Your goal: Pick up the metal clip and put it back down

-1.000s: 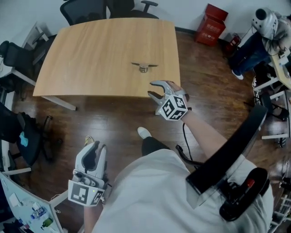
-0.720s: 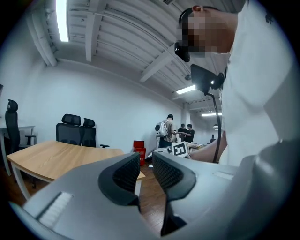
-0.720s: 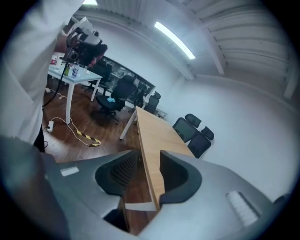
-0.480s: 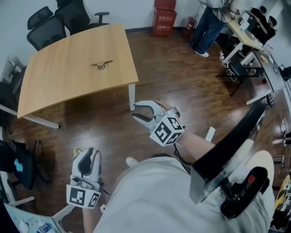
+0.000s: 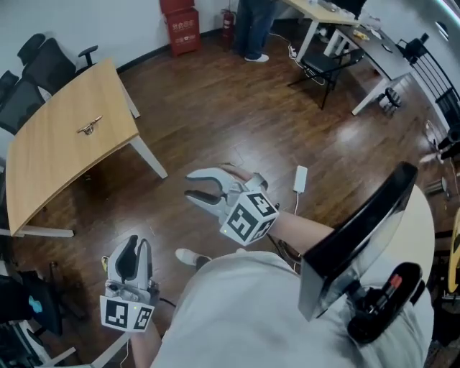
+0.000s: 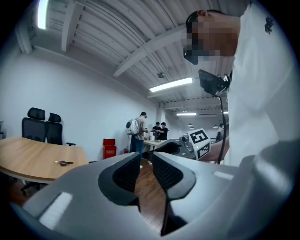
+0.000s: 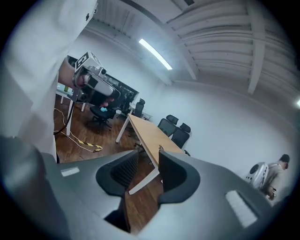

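The metal clip (image 5: 90, 127) lies on the wooden table (image 5: 65, 158) at the upper left of the head view, far from both grippers. The left gripper view shows the clip (image 6: 63, 162) small on that table (image 6: 28, 154). My right gripper (image 5: 188, 185) hangs over the dark floor, away from the table, pointing left. Its jaws are closing and hold nothing. In the right gripper view, the table (image 7: 145, 133) shows beyond the jaws. My left gripper (image 5: 136, 248) is low by my side with a narrow gap between its pads, empty.
Black office chairs (image 5: 36, 65) stand behind the table. A red box (image 5: 180, 21) sits by the far wall. A person (image 5: 251, 29) stands near desks (image 5: 374, 50) at the top right. A white adapter (image 5: 300, 178) with a cable lies on the floor beside my right arm.
The head view has swung away, so the table with the clip slid from top centre to upper left. My right gripper has come away from the table edge, jaws slightly narrower. Left gripper stays low.
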Motion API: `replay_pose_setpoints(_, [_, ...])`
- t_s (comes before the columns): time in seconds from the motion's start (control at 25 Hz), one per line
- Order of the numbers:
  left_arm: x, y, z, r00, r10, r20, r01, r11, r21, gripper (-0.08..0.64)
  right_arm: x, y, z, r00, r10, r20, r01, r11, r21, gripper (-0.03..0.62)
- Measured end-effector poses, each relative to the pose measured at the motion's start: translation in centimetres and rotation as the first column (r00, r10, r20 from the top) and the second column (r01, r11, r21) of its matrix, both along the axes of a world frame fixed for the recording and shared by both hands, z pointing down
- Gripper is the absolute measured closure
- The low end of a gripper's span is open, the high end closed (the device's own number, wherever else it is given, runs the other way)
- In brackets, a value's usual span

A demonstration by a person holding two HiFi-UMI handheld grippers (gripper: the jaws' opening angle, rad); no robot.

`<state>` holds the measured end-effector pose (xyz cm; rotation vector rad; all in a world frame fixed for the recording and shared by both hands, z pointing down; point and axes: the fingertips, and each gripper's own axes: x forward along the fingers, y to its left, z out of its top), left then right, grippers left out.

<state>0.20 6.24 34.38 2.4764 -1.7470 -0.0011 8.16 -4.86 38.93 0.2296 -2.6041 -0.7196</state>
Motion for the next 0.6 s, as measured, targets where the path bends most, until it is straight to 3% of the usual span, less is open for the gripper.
replay_pose_setpoints(0.32, [12.6,0.2,-0.2,0.989,0.146,0.005,-0.145,0.988,-0.044,0.485,10.5,1.8,-0.1,0.996,0.078,0.039,-0.076,0.996,-0.046,0.462])
replay_pose_setpoints(0.6, [15.2,-1.0,-0.1,0.971,0.241,-0.011,-0.241,0.969,-0.049,0.482,12.2,2.3,0.6,0.99,0.124,0.06,-0.12,0.991,-0.063,0.463])
